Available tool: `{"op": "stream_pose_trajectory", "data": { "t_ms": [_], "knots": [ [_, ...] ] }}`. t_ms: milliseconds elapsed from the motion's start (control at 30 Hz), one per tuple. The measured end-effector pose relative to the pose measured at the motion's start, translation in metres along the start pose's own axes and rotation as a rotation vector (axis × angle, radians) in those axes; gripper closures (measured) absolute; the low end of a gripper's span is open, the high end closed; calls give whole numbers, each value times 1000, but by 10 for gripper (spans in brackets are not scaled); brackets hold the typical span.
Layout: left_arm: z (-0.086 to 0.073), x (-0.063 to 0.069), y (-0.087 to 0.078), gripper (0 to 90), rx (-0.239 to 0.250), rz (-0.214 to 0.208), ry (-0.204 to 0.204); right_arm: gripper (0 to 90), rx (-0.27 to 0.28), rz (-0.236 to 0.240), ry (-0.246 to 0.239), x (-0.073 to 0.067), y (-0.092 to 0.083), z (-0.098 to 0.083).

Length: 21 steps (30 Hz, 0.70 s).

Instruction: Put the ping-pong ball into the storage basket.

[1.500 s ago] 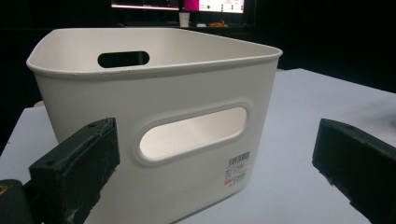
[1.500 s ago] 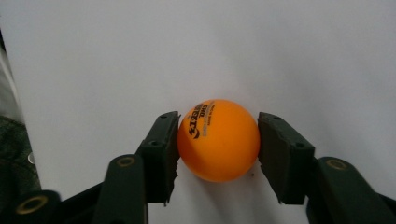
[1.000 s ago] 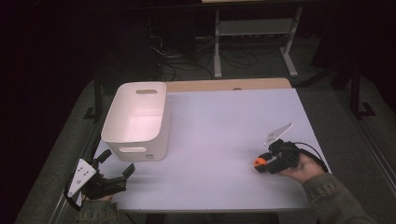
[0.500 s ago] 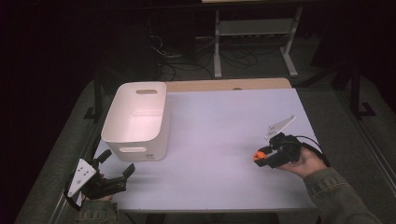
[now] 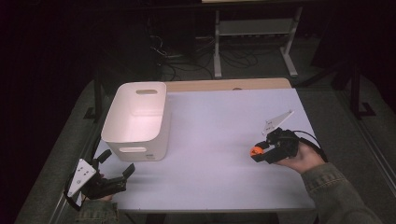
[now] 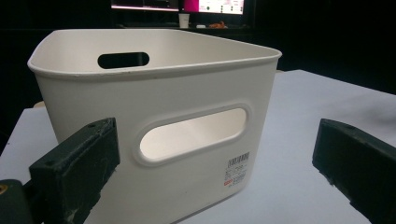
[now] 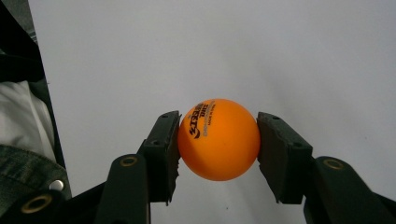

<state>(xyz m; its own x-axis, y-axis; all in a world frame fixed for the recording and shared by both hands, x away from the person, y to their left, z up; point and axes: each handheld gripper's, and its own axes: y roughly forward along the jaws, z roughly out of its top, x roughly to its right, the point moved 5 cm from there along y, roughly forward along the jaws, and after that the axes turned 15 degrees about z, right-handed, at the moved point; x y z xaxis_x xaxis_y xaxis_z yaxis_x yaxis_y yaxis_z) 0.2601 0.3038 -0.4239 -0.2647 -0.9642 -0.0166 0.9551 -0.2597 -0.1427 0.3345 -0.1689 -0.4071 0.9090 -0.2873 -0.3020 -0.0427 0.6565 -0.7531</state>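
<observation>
An orange table-tennis ball [image 7: 218,139] with dark print is pinched between the two black jaws of my right gripper [image 7: 218,142], above the white table [image 7: 233,46]. In the high view the ball [image 5: 255,150] shows at the tip of the right gripper [image 5: 258,152], held over the table's right side. My left gripper [image 5: 116,165] rests open at the front left corner, its jaws wide apart with nothing between them. From the left gripper [image 6: 215,163] view, a white plastic bin [image 6: 154,116] with handle slots stands just ahead of the jaws.
The white bin [image 5: 137,119] stands on the left part of the table [image 5: 219,121], its inside bare as far as I see. A wooden strip [image 5: 224,85] runs along the table's far edge. Beyond it are a metal rack [image 5: 254,28] and cables on the dark floor.
My right gripper has risen a little and drifted toward the table's far side with the ball still pinched. The left gripper has stayed put.
</observation>
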Motion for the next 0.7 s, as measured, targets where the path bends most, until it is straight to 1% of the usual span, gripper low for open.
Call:
{"op": "stream_pose_trajectory", "data": {
  "t_ms": [167, 333, 567, 700],
  "knots": [
    [0, 1, 0, 2, -3, -4, 5, 499, -10, -14, -9, -1, 0, 5],
    [0, 0, 0, 2, -1, -3, 1, 499, -6, -10, -22, -1, 0, 13],
    [0, 0, 0, 2, -1, -2, 1, 499, -14, -6, -39, -3, 2, 24],
    [0, 0, 0, 3, -2, -4, 1, 499, -6, -5, -50, -4, 1, 33]
  ]
}}
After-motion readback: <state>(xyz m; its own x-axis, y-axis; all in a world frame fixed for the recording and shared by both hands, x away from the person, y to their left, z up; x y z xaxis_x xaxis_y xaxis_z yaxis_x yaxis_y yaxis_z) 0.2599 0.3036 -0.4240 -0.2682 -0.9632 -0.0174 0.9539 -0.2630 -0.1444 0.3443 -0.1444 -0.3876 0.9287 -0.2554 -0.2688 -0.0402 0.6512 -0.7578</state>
